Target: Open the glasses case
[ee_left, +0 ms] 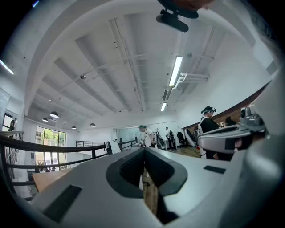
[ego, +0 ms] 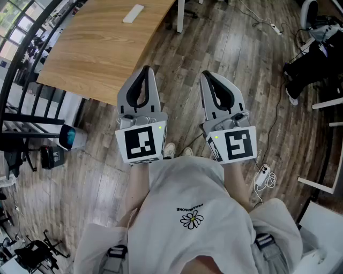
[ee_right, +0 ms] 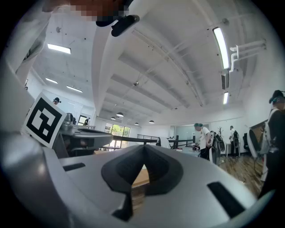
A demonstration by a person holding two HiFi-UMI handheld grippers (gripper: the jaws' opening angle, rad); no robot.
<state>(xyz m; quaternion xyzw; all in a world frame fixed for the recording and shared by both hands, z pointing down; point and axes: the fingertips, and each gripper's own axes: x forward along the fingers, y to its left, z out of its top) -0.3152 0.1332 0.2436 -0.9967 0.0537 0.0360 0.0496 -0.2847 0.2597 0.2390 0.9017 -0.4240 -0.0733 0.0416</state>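
A small white oblong thing (ego: pixel 133 13), possibly the glasses case, lies at the far end of the wooden table (ego: pixel 102 53). My left gripper (ego: pixel 146 70) is held level in front of my body, over the table's near edge, its jaws shut with nothing between them. To its right, over the wood floor, my right gripper (ego: pixel 206 75) is also shut and empty. The left gripper view shows the closed jaw tips (ee_left: pixel 143 149) against the ceiling and the far room. The right gripper view shows its closed tips (ee_right: pixel 143 147) and the left gripper's marker cube (ee_right: pixel 43 119). Both stay far from the white thing.
A black railing (ego: pixel 21 115) runs along the left, with a blue and white device (ego: pixel 71 136) beside it. A white table leg (ego: pixel 181 16) stands at the back. A power strip (ego: pixel 263 174) and cables lie on the floor at right. Several people (ee_left: pixel 144 136) stand far off.
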